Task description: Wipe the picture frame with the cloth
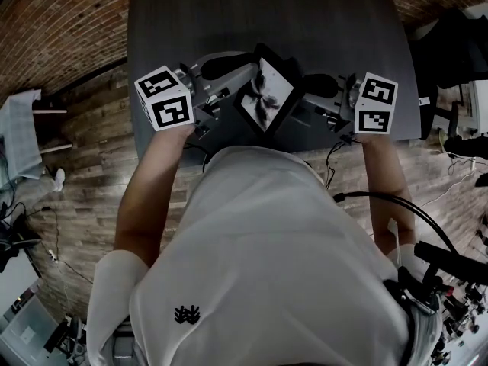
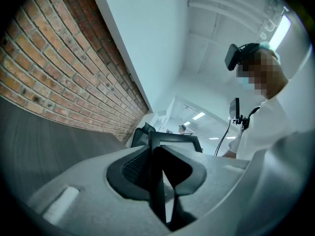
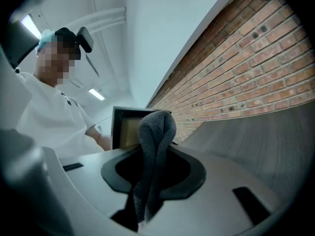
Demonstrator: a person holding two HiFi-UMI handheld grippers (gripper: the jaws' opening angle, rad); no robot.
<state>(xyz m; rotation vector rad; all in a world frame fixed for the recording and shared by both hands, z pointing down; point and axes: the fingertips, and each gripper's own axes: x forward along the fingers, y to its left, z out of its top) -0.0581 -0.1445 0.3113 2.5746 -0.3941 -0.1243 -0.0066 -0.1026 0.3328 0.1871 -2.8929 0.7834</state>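
In the head view a black picture frame (image 1: 265, 95) with a dark flower print hangs tilted above the grey table (image 1: 328, 21). My left gripper (image 1: 238, 82) is shut on its left edge. In the left gripper view that thin black edge (image 2: 158, 191) runs between the pads, and my left gripper (image 2: 160, 173) clamps it. My right gripper (image 1: 311, 91) sits just right of the frame, shut on a dark grey cloth (image 1: 320, 84). In the right gripper view the cloth (image 3: 155, 146) stands up in a fold between the jaws of my right gripper (image 3: 150, 173). The picture frame (image 3: 125, 127) shows right behind it.
A brick wall (image 2: 59, 73) runs along the table's far side. Wooden floor (image 1: 91, 151) lies to the left. Cables (image 1: 381, 198) and equipment (image 1: 450, 280) crowd the right side. A black chair (image 1: 457, 44) stands at the right of the table.
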